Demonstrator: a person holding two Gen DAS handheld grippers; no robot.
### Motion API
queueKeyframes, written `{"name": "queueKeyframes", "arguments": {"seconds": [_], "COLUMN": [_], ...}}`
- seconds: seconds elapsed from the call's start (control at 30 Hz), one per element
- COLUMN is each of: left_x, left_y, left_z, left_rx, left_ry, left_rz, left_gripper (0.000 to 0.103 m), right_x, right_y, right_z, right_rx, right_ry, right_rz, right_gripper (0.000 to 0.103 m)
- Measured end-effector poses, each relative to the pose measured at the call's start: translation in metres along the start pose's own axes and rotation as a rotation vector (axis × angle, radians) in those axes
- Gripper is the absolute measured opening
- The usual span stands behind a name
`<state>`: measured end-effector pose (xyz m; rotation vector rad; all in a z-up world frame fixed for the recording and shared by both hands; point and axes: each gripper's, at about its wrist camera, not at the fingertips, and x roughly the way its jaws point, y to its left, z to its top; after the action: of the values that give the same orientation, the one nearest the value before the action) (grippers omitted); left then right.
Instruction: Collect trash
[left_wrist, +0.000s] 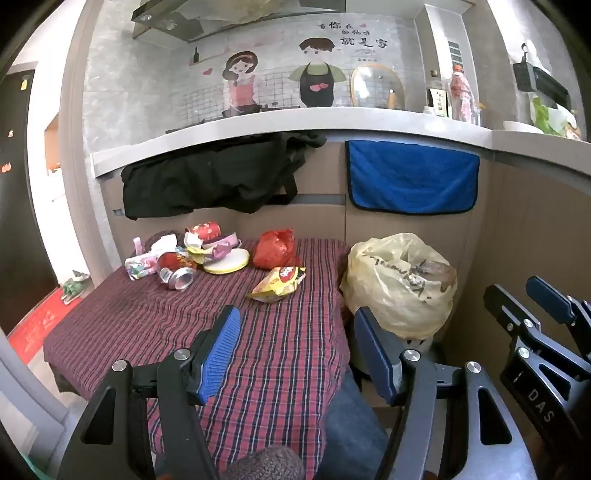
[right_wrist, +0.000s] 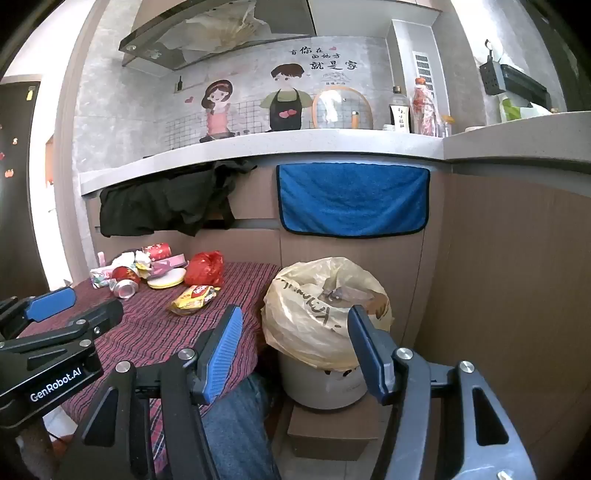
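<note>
Trash lies at the far end of a red plaid table (left_wrist: 221, 332): a yellow snack bag (left_wrist: 279, 283) (right_wrist: 195, 295), a red plastic bag (left_wrist: 275, 249) (right_wrist: 205, 267), a crushed red can (left_wrist: 175, 267) (right_wrist: 125, 282), a yellow-white lid (left_wrist: 227, 263), a tissue pack (left_wrist: 138, 266) and crumpled wrappers (left_wrist: 207, 240). A bin lined with a yellow bag (left_wrist: 400, 280) (right_wrist: 325, 314) stands right of the table. My left gripper (left_wrist: 295, 350) is open and empty over the table's near part. My right gripper (right_wrist: 295, 350) is open and empty before the bin.
A kitchen counter (left_wrist: 295, 122) runs behind, with a black cloth (left_wrist: 207, 184) and a blue towel (left_wrist: 412, 181) hanging from it. Bottles (left_wrist: 461, 92) stand on the counter. The bin rests on a brown box (right_wrist: 332, 435). A red mat (left_wrist: 40, 325) lies on the floor at left.
</note>
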<state>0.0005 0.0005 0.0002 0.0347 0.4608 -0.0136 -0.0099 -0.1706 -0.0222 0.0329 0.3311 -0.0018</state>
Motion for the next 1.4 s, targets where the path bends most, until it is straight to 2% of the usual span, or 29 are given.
{"name": "queueKeyframes", "arguments": {"seconds": [1.4], "left_x": [-0.0020], "left_y": [-0.0020], "left_z": [-0.0005], "left_rx": [0.004], "left_ry": [0.002], "left_rz": [0.008], "left_gripper": [0.065], "right_x": [0.0043], "right_y": [-0.0047], "right_z": [0.0014], "right_rx": [0.005], "right_ry": [0.003], "right_rz": [-0.009], "right_gripper": [0.057]}}
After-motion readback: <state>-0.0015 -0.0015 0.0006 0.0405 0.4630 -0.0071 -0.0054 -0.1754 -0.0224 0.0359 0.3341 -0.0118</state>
